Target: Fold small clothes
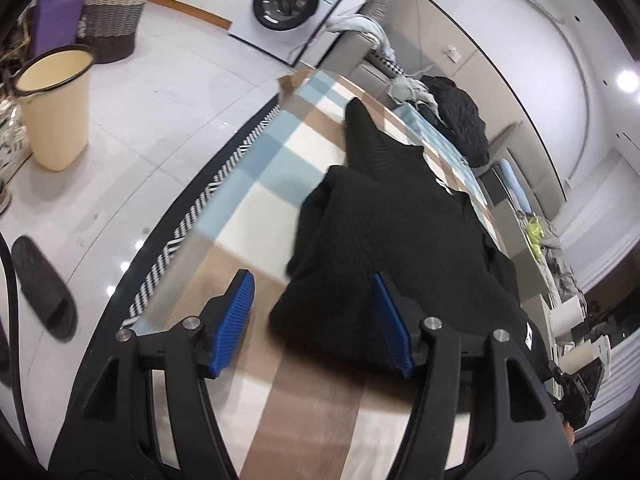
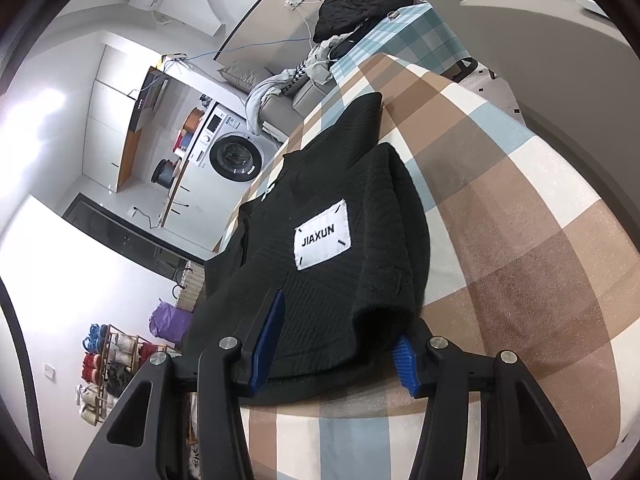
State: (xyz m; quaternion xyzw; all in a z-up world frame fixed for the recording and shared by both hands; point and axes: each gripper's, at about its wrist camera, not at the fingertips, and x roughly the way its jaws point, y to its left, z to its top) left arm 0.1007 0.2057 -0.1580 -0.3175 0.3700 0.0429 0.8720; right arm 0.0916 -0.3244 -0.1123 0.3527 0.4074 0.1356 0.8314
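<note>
Nearest us, our left gripper (image 1: pixel 312 324) stands released, its blue pads either side of the near corner of the black knitted garment (image 1: pixel 400 232) without pressing it. Our right gripper (image 2: pixel 340 344) also straddles the garment's (image 2: pixel 332 208) near hem, but whether its pads clamp the cloth we cannot tell. The garment lies partly folded along the middle of the checked tablecloth (image 2: pixel 520 220), white label (image 2: pixel 322 236) up, one sleeve running toward the far end. To fold well, we judge that both claws should pinch the hem's two corners evenly and carry them over together, keeping the edge straight. Nothing blocks the cloth; a dark heap of clothes (image 2: pixel 360 4) sits at the far corner, and a washing machine (image 1: pixel 286 2) stands beyond.
</note>
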